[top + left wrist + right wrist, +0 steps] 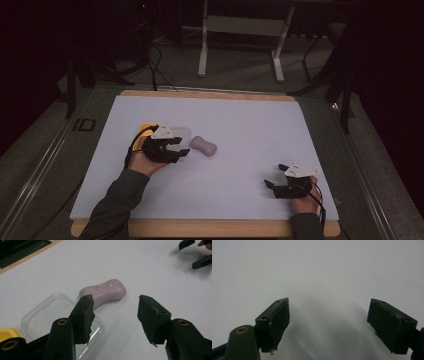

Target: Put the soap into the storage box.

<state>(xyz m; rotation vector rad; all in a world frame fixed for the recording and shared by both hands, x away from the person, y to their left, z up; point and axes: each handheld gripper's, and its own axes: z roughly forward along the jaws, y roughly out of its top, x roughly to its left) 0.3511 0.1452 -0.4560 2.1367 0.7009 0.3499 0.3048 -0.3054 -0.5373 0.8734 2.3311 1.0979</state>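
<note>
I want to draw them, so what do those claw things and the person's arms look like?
Each hand-held gripper, left and right, is black, with two chunky flat-faced jaws, brass-coloured rivets, a pale grey three-cornered plate on top and a thin black cable trailing back. The person wears dark greenish-grey long sleeves.

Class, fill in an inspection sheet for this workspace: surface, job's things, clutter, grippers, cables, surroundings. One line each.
Surface: white sheet on a wood-edged table, bare apart from the items below.
Job's things: lilac soap bar lying flat; clear plastic soap dish beside it, with a yellow part at its far side.
Clutter: nothing seen.
Grippers: left hand-held gripper open, over the dish edge, short of the soap; right hand-held gripper open over bare sheet.
Cables: black leads trail from both grippers; more on the floor.
Surroundings: dark room, grey floor, white stand legs behind the table.
</note>
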